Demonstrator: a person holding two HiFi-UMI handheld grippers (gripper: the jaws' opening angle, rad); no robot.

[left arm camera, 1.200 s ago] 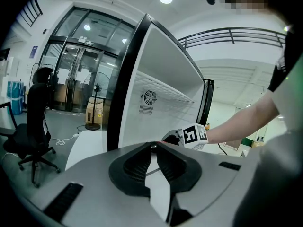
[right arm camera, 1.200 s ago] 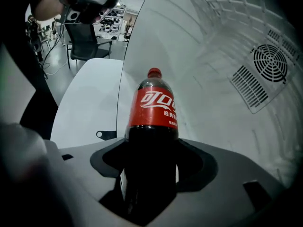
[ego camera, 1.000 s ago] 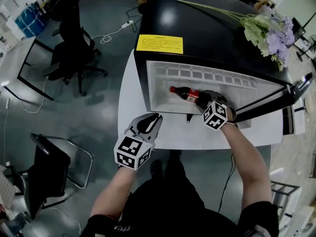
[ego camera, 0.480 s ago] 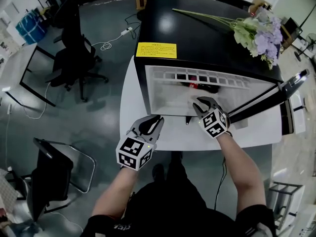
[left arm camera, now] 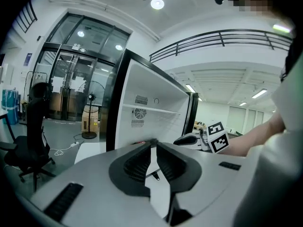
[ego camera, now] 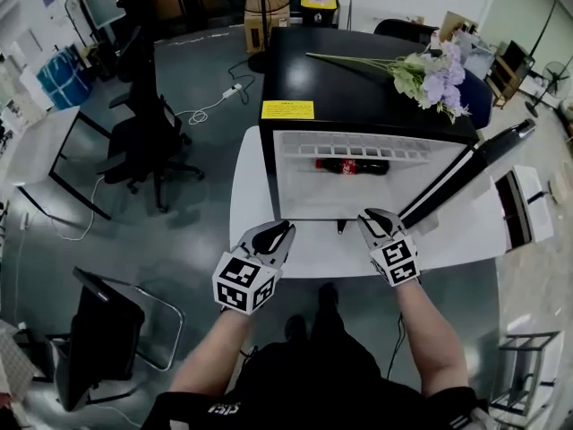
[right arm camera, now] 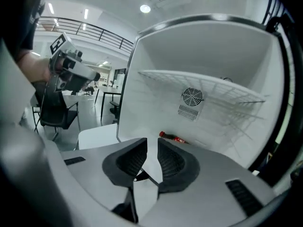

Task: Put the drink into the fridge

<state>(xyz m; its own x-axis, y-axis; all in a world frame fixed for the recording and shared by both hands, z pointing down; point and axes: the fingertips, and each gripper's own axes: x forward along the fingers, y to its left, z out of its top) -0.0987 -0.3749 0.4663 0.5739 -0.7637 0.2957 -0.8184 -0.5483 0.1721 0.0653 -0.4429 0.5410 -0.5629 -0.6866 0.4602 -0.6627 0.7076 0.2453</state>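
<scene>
Head view, drinks: one cola bottle (ego camera: 351, 166), round plastic, red label, lying sideways inside the fridge (ego camera: 358, 97); black box, white lining.
Head view, tools: two, left gripper (ego camera: 282, 228) and right gripper (ego camera: 372, 215), grey, over the white worktop (ego camera: 309, 251).
Left gripper view, jaws: ribbed dark pads clenched tip to tip, nothing between.
Right gripper view, jaws: closing, slim gap, empty; beyond, one wire shelf (right arm camera: 203, 86), one round fan grille (right arm camera: 191, 97).
</scene>
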